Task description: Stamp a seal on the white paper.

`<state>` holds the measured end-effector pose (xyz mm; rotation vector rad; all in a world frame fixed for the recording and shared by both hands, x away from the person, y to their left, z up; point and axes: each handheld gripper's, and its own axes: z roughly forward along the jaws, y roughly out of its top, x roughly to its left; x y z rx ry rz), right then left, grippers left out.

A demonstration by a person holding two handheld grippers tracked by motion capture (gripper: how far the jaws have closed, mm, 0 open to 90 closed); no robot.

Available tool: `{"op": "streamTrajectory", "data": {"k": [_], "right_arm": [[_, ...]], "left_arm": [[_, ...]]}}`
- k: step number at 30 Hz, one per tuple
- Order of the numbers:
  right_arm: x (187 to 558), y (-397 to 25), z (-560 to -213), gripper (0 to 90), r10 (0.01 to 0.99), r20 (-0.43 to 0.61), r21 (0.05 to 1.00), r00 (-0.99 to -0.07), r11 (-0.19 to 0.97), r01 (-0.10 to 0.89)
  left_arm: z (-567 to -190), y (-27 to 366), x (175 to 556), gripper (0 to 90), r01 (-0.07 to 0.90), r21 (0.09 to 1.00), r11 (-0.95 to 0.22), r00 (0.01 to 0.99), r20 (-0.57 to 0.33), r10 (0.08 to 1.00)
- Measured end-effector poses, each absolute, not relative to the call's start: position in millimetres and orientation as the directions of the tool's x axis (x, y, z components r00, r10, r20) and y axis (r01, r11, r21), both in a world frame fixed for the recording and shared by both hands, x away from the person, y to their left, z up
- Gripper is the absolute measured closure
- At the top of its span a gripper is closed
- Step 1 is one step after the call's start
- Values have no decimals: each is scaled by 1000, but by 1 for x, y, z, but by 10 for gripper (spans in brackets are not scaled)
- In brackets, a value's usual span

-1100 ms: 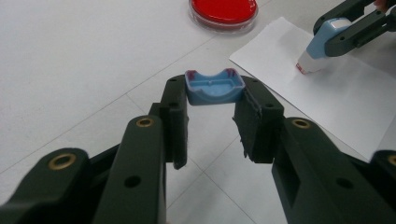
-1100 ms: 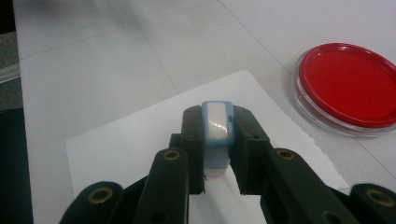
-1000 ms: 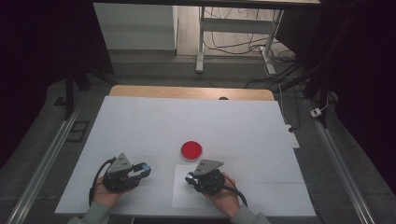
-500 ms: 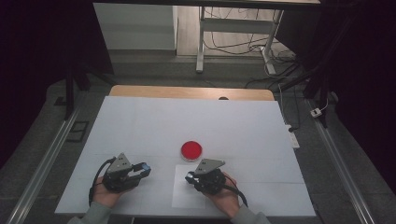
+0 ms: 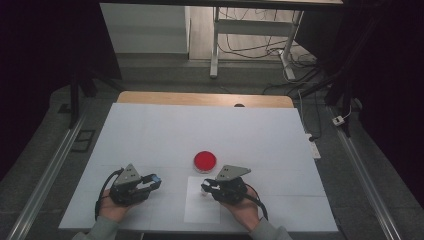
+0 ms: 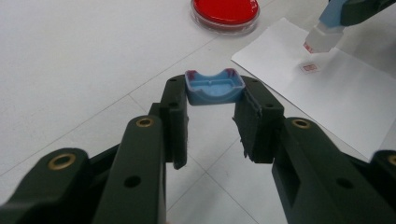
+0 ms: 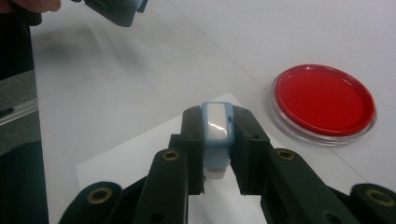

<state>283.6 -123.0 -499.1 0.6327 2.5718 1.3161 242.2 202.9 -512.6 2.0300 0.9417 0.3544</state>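
One red ink pad (image 5: 205, 161), one paper sheet (image 5: 202, 207) and one stamp (image 7: 216, 135) sit near the tabletop's front edge. Right tool (image 5: 206, 188) clamps the stamp upright on the sheet; left tool (image 6: 211, 100) grips its blue cap (image 6: 214, 86).

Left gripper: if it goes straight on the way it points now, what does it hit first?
Probably the sheet of paper: the left gripper, shut on the blue cap, points at its near edge. The red ink pad lies farther off and to one side. Depth is unclear.
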Motion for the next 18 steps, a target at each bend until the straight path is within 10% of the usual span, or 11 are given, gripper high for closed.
{"op": "streamTrajectory", "data": {"k": [18], "right_arm": [[290,-136,-490,754,472,61,838,-880,454,301]], "left_arm": [[-513,201,242,653,490,793,-363,680,-88,728]]}}
